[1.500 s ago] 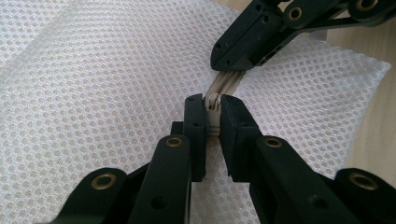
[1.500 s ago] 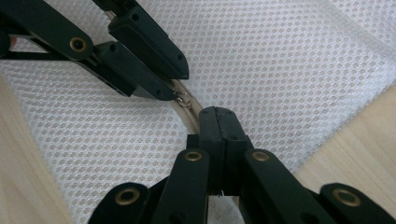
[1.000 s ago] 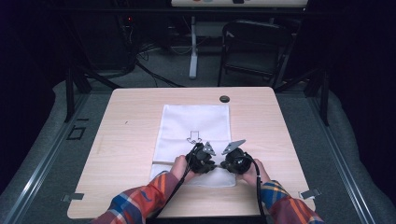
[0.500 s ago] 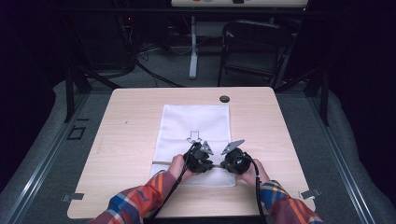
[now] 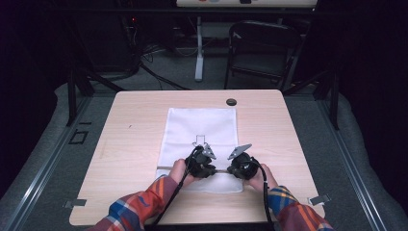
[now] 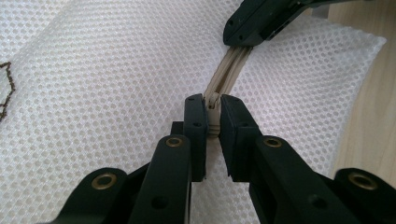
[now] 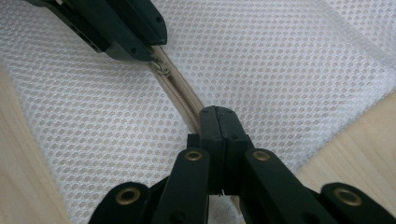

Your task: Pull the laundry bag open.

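- High view: a white rectangular mesh bag (image 5: 202,144) lies flat in the middle of a pale wooden table (image 5: 130,144), with a beige zip line (image 5: 166,167) running across it near the person's edge. A small dark round plug (image 5: 231,102) sits in the tabletop beyond the bag's far edge, and a black folding chair (image 5: 262,48) stands on the floor behind the table.
- High view, continued: the left gripper (image 5: 206,166) and the right gripper (image 5: 235,168) rest side by side on the zip line, just beside each other, each held by a hand in a plaid sleeve (image 5: 139,209).
- Left gripper view: the left gripper (image 6: 212,119) has its two black jaws closed on the zip's beige slider (image 6: 213,114), which stands pinched between the pads. The zip tape runs away from it across the mesh to the other gripper (image 6: 261,21), whose tip rests on the tape near the bag's corner.
- Right gripper view: the right gripper (image 7: 219,123) has its jaws pressed fully together on the beige zip tape (image 7: 180,98), pinning it at the mesh. Farther along the tape, the other gripper (image 7: 140,39) sits at the small metal slider (image 7: 161,66). Bare wood shows on both sides of the bag.
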